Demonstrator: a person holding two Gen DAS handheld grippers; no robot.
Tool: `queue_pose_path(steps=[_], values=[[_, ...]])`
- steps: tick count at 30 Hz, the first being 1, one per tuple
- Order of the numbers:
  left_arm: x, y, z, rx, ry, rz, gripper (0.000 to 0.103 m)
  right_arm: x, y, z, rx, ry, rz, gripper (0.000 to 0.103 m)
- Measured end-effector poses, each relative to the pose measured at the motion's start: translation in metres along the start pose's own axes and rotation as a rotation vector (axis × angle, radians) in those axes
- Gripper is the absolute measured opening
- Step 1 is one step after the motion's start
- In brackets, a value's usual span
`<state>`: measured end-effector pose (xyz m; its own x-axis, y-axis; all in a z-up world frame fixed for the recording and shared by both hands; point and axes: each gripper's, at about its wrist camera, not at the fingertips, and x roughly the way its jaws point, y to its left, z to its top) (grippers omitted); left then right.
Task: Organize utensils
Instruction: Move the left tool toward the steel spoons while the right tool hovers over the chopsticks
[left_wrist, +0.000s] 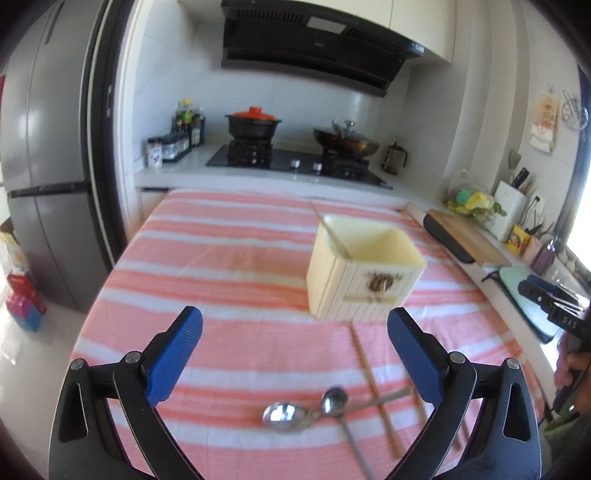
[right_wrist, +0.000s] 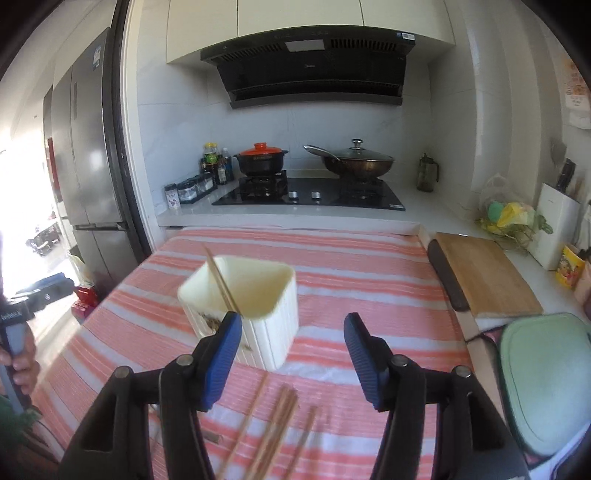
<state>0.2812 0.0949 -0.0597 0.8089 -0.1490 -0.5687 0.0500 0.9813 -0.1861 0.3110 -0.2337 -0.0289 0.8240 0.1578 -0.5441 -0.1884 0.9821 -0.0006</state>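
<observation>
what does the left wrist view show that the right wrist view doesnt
Only the left wrist view: two metal spoons lying on the striped cloth, in front of the open left gripper.

Only the right wrist view: the whole wooden cutting board and the full width of the pale green board.

Both: the cream utensil holder with one chopstick inside, loose chopsticks on the cloth, and the stove behind.

Left gripper (left_wrist: 295, 328) jaws spread wide, nothing between. Right gripper (right_wrist: 293, 332) partly spread, also empty, both angled down.
</observation>
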Motion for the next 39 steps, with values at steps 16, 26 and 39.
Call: queue_pose_path(steps=[16, 26, 39], values=[[0.010, -0.005, -0.117, -0.070, 0.248, 0.126, 0.102, 0.010, -0.041, -0.157, 0.117, 0.206, -0.210, 0.059], [0.023, -0.025, -0.134, -0.142, 0.306, 0.048, 0.102, 0.016, -0.035, -0.176, 0.125, 0.211, -0.184, 0.059], [0.054, -0.068, -0.121, -0.151, 0.388, -0.124, 0.102, 0.025, -0.035, -0.183, 0.133, 0.219, -0.154, 0.059]])
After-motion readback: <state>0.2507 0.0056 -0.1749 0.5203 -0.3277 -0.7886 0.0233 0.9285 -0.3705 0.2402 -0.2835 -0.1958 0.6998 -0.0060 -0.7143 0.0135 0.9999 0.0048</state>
